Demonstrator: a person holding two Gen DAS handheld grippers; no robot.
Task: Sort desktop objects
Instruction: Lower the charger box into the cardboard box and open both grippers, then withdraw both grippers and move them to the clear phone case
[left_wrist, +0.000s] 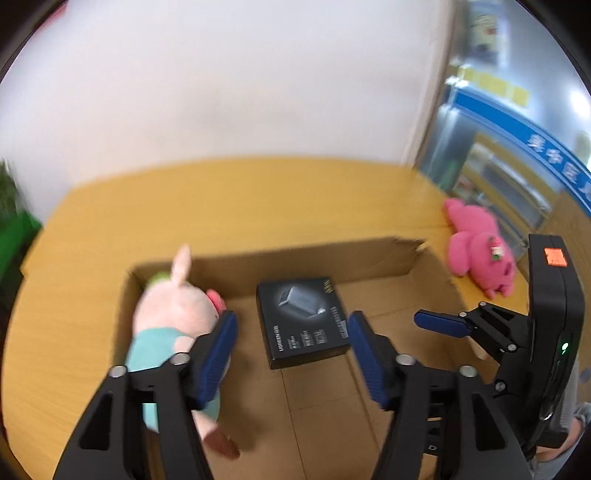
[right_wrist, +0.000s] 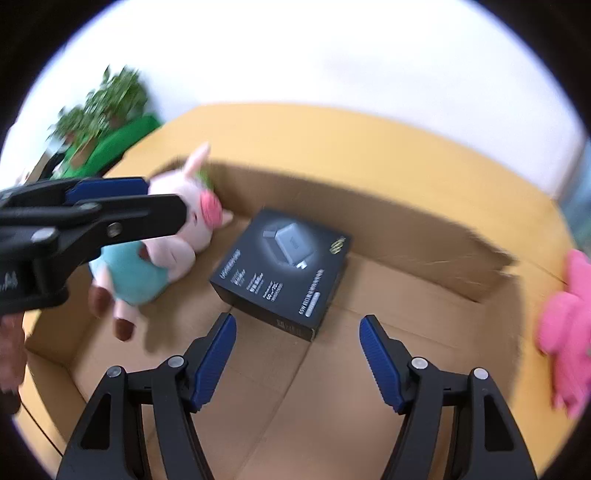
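A cardboard box (left_wrist: 388, 254) sits on the wooden table (left_wrist: 229, 199). Inside it lie a black charger box (left_wrist: 301, 321) and a pale pink pig plush in a teal outfit (left_wrist: 170, 317). My left gripper (left_wrist: 291, 332) is open above the box, the plush just left of its left finger. The right gripper (left_wrist: 439, 321) shows at the right. In the right wrist view my right gripper (right_wrist: 297, 339) is open over the cardboard box (right_wrist: 406, 236), in front of the charger box (right_wrist: 284, 269). The pig plush (right_wrist: 162, 251) lies at the left, under the left gripper (right_wrist: 147, 199).
A bright pink plush (left_wrist: 480, 247) lies on the table right of the box; it also shows in the right wrist view (right_wrist: 565, 325). A green plant and green object (right_wrist: 107, 125) stand at the table's far left. A white wall runs behind.
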